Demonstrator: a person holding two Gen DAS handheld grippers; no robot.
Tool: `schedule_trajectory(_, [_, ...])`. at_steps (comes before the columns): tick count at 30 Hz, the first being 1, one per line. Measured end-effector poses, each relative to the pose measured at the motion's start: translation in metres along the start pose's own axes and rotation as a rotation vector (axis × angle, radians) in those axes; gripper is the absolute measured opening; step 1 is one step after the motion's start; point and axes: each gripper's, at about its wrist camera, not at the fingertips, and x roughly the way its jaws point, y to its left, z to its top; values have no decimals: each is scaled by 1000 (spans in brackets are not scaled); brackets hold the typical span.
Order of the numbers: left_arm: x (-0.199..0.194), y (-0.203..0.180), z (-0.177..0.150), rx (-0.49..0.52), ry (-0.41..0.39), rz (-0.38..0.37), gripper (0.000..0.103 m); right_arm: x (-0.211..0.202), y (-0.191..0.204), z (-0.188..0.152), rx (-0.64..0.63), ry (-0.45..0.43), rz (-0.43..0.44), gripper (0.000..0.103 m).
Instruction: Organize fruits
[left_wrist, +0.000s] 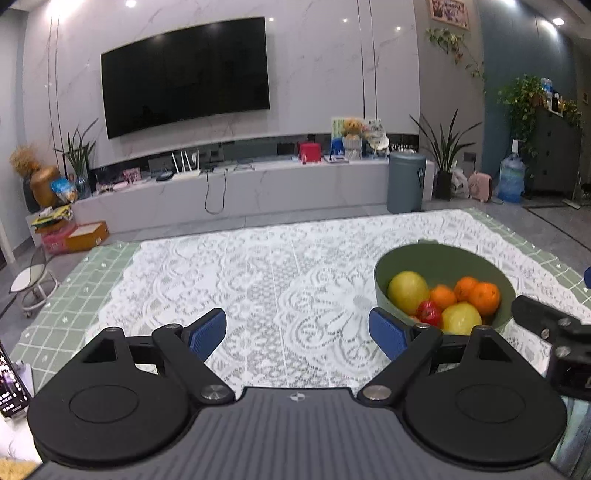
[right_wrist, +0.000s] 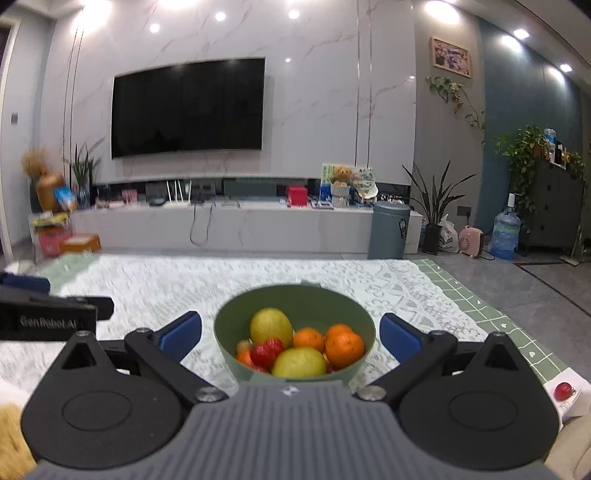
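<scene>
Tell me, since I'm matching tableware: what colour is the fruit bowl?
Olive green, inside and out; the bowl shows best in the right wrist view.

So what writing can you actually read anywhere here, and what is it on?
"GenRobot.AI": on the left gripper's black body, slightly blurred.
Framed picture on the wall: too blurred to read.
Green card behind the teddy: too small to read.
Phone screen: too small to read.

A home living room. A wall-mounted television (right_wrist: 188, 109) hangs above a long media console (right_wrist: 221, 225). Potted plants (right_wrist: 436, 206) and a lace-covered table (left_wrist: 258, 280) complete it
</scene>
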Motion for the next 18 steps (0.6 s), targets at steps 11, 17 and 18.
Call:
schedule_trajectory(11, [19, 0, -15, -17, 78, -16, 102, 31, 5, -11, 9, 87, 13, 99])
schedule_trajectory(17, [25, 1, -20, -16, 104, -8, 102, 40, -1, -12, 59, 138, -8, 99])
schedule_trajectory(18, [26, 0, -20, -16, 109, -8, 102, 41, -2, -13, 63, 145, -11, 99])
